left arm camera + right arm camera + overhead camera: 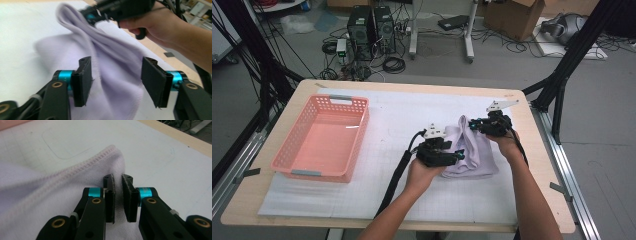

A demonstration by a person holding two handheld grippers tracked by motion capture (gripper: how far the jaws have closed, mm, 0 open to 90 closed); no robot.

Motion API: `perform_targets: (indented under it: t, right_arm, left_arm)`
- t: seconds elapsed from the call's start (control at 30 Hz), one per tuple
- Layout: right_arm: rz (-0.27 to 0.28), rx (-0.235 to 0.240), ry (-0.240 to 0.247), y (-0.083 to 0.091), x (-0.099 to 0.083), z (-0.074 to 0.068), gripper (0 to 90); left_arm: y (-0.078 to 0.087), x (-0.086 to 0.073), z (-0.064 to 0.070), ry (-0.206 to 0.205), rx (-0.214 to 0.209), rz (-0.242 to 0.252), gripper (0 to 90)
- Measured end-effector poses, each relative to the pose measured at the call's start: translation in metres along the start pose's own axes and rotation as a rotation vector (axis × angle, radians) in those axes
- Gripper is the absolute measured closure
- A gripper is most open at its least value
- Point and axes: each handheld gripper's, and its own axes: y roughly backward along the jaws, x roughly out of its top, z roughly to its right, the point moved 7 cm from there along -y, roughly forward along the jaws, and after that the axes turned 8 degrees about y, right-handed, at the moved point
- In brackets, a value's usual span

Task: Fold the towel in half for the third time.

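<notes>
A pale lilac cloth (476, 150) lies on the white mat right of the table's middle. My right gripper (473, 125) is shut on its far corner and holds that corner lifted. In the right gripper view the stitched hem of the cloth (82, 167) runs up into the right gripper (118, 195), pinched between the jaws. My left gripper (460, 157) is at the cloth's near left edge. In the left gripper view the left gripper (116, 77) is open, with the cloth (110, 67) draped between its wide-apart jaws.
A pink plastic basket (294, 161) stands on the left of the table with nothing in it. A white gridded mat (397, 120) covers most of the wooden table (539, 150). Black frame legs and cables lie on the floor beyond.
</notes>
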Motion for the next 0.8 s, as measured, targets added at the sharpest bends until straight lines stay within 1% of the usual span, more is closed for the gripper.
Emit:
perform_targets:
  t: [0.07, 0.13, 0.17, 0.23, 0.3, 0.33, 0.37, 0.4, 0.43, 0.5, 0.53, 0.6, 0.67, 0.7, 0.73, 0.77, 0.8]
  right_arm:
    - [-0.004, -0.003, -0.004, 0.001, -0.003, 0.001, 81.7]
    - [-0.004, -0.005, -0.01, 0.004, -0.005, 0.002, 81.3]
    - [-0.006, -0.009, -0.01, 0.005, -0.007, 0.003, 80.9]
    - [-0.01, -0.014, -0.015, 0.007, -0.009, 0.003, 80.2]
    - [-0.019, -0.03, -0.016, 0.01, -0.011, 0.005, 79.3]
    - [-0.028, -0.046, -0.019, 0.012, -0.013, 0.006, 78.1]
    - [-0.041, -0.059, -0.03, 0.014, -0.016, 0.006, 76.2]
    - [-0.046, -0.074, -0.031, 0.016, -0.018, 0.007, 74.2]
    - [-0.053, -0.097, -0.038, 0.019, -0.021, 0.008, 70.3]
    - [-0.05, -0.132, -0.089, 0.028, -0.027, 0.011, 62.5]
    - [-0.046, -0.157, -0.12, 0.033, -0.03, 0.013, 61.7]
    - [-0.051, -0.191, -0.16, 0.045, -0.038, 0.015, 61.0]
    - [-0.043, -0.211, -0.178, 0.056, -0.046, 0.015, 61.0]
    - [-0.044, -0.221, -0.188, 0.062, -0.05, 0.014, 60.7]
    - [-0.057, -0.222, -0.206, 0.067, -0.053, 0.012, 58.7]
    - [-0.05, -0.226, -0.214, 0.072, -0.055, 0.01, 58.5]
    - [-0.027, -0.233, -0.211, 0.078, -0.056, 0.006, 58.6]
  left_arm:
    - [0.01, 0.001, -0.008, -0.012, 0.021, 0.017, 40.7]
    - [0.019, 0.0, -0.018, -0.013, 0.041, 0.026, 40.3]
    - [0.023, -0.002, -0.023, -0.006, 0.055, 0.03, 40.2]
    - [0.032, -0.005, -0.034, 0.006, 0.071, 0.038, 40.0]
    - [0.041, -0.01, -0.044, 0.016, 0.089, 0.049, 39.5]
    - [0.045, -0.013, -0.049, 0.023, 0.095, 0.049, 39.4]
    - [0.049, -0.017, -0.054, 0.029, 0.104, 0.049, 39.3]
    - [0.053, -0.021, -0.059, 0.032, 0.113, 0.041, 38.9]
    - [0.056, -0.025, -0.063, 0.033, 0.121, 0.038, 38.2]
    - [0.063, -0.032, -0.07, 0.04, 0.129, 0.042, 38.1]
    - [0.066, -0.035, -0.073, 0.04, 0.131, 0.043, 37.8]
    - [0.072, -0.04, -0.078, 0.039, 0.137, 0.049, 37.2]
    - [0.076, -0.045, -0.081, 0.04, 0.131, 0.052, 36.7]
    - [0.078, -0.047, -0.082, 0.032, 0.131, 0.055, 35.8]
    - [0.08, -0.048, -0.084, 0.026, 0.135, 0.059, 34.9]
    - [0.082, -0.05, -0.085, 0.028, 0.131, 0.062, 34.5]
    - [0.084, -0.051, -0.086, 0.025, 0.132, 0.064, 33.5]
